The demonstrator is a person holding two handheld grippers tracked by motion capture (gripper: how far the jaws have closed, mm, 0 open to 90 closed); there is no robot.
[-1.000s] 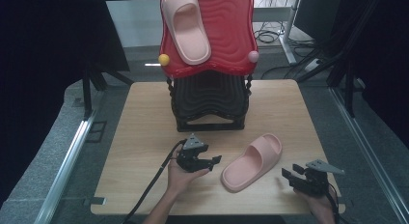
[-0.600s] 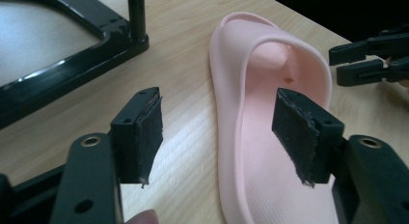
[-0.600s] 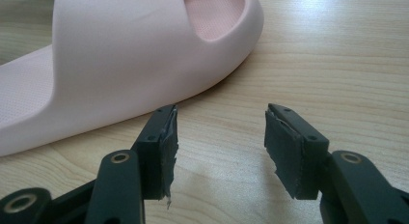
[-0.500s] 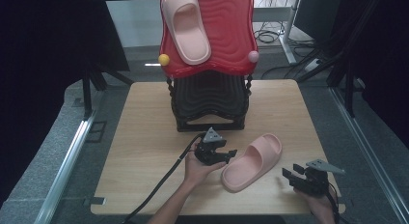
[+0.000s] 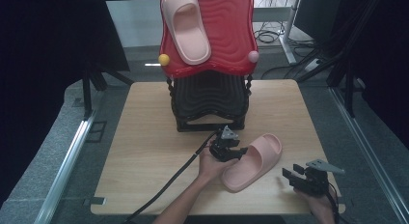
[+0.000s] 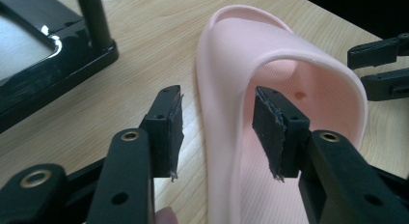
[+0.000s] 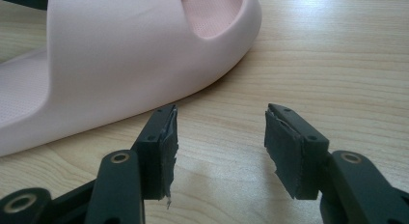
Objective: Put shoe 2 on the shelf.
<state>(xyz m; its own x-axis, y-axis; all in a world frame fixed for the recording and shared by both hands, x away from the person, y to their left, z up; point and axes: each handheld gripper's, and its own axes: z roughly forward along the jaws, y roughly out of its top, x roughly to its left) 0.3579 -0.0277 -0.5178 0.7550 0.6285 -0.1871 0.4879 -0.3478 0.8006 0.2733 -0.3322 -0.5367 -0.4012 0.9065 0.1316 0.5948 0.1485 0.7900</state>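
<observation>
desk (image 5: 144, 151) first: light wood, w/ a black rack (image 5: 210, 101) at the back. a red tray (image 5: 226, 35) sits tilted on top of the rack, and one pink slipper (image 5: 185, 26) already lies on it. the 2nd slipper (image 5: 253, 161) lies flat on the desk, front-right of the rack, toe toward the right tool.

step in hand, as i read it: grabbing that 2nd slipper to put it up beside its mate. left tool (image 5: 231, 151) is at the slipper's strap edge; in the left gripper view its jaws have just been closing and stand abt half open, straddling the strap's side wall (image 6: 241, 113), one pad (image 6: 270, 132) inside the foot opening, the other outside. pads aren't pressing yet, so nothing held.

right tool (image 5: 301, 178) hovers near the desk's front-right corner, jaws wide, empty, slipper just ahead of it in its own view (image 7: 120, 55).

next move prob calls for: finish the squeeze on the strap wall till it bites, then lift straight up. soft foam, so grip deep enough that it won't fold out.
</observation>
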